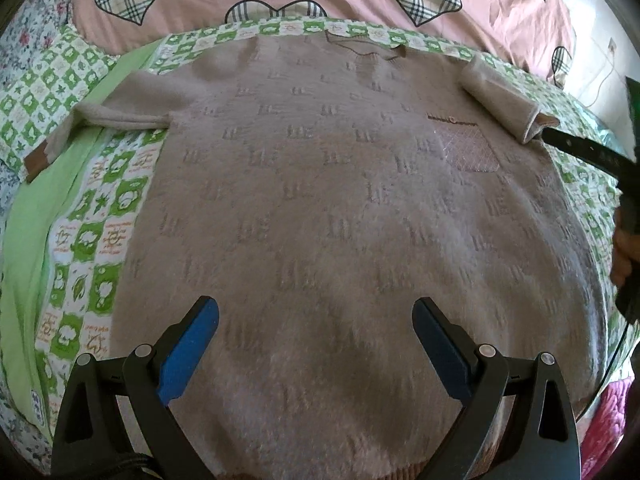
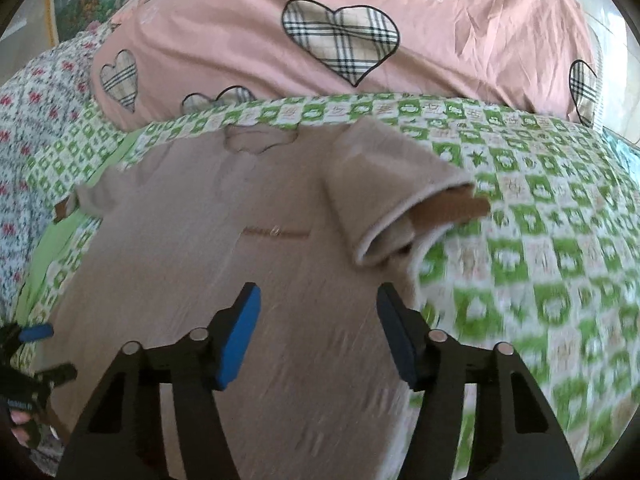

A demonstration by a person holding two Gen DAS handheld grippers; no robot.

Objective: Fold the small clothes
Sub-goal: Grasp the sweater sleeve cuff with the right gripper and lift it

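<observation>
Early in the fold. Brown sweater (image 1: 320, 200) spread flat on the green checked blanket (image 1: 92, 216), right sleeve (image 2: 400, 208) already flipped in, left sleeve (image 1: 120, 114) sticking out. Left gripper (image 1: 316, 344) wide open, holding nothing. Right gripper (image 2: 320, 336) wide open too, empty. Next, probably: grab left sleeve, fold inward.

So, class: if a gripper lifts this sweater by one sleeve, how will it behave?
The sweater looks soft and fuzzy, so it would probably drape limply. Its right sleeve already lies curled over, suggesting folds hold loosely. Probably light.
</observation>
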